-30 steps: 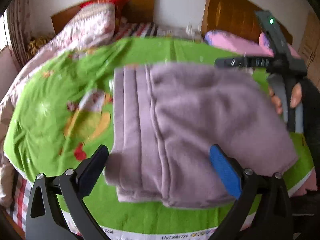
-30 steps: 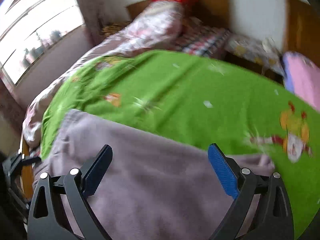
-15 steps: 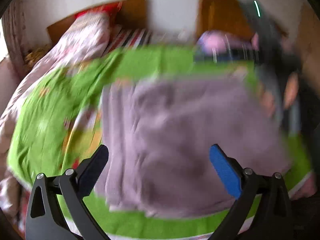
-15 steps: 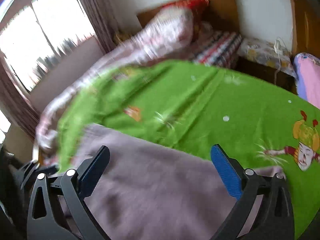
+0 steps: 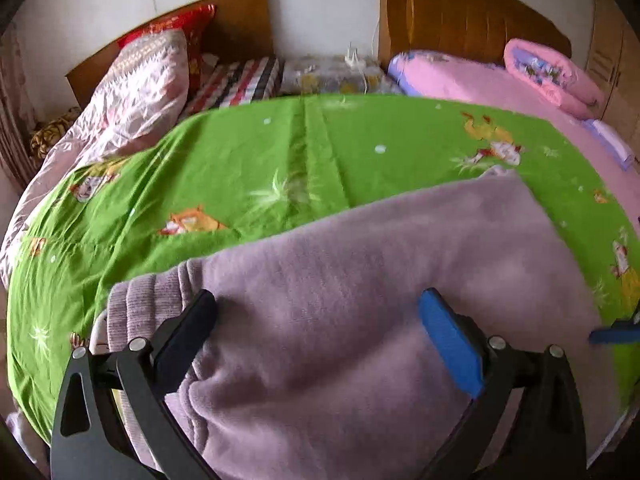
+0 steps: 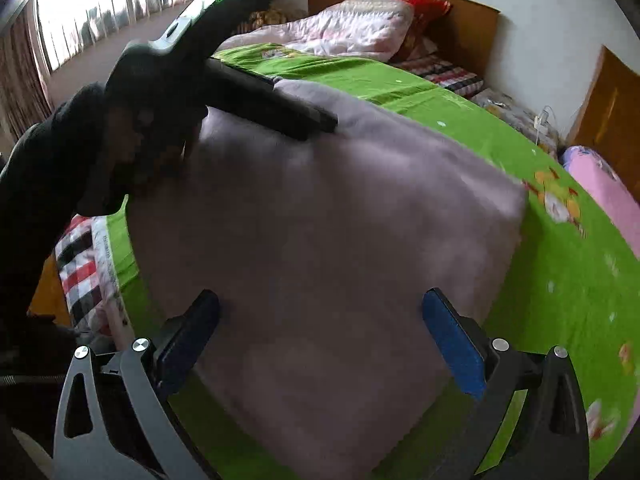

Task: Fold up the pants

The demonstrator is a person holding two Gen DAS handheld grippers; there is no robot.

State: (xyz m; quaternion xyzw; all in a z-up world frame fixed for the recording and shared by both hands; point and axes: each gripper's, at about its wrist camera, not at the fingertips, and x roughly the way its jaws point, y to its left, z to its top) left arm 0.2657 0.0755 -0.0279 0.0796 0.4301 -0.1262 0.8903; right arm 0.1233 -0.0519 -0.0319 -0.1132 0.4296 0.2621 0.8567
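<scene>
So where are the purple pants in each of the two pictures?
Left wrist view: the purple pants fill the lower middle, behind the open left tongs, waistband at the left.
Right wrist view: the pants fill the centre, above the open right tongs.
Shared landmark: the green bedspread under the pants, and the red pillow at the headboard.

You are facing a bed covered by a green cartoon-print sheet (image 5: 248,168), with a wooden headboard (image 5: 240,4) against a white wall (image 5: 320,8). At the head end lie a pale patterned quilt (image 5: 136,92) and a red pillow (image 5: 192,28). Beside it stands a second bed with a pink cover (image 5: 472,80), a rolled pink blanket (image 5: 552,68) and its own wooden headboard (image 5: 460,12). Daylight comes through a wide window (image 6: 100,12) with a curtain (image 6: 20,76) at its edge.
</scene>
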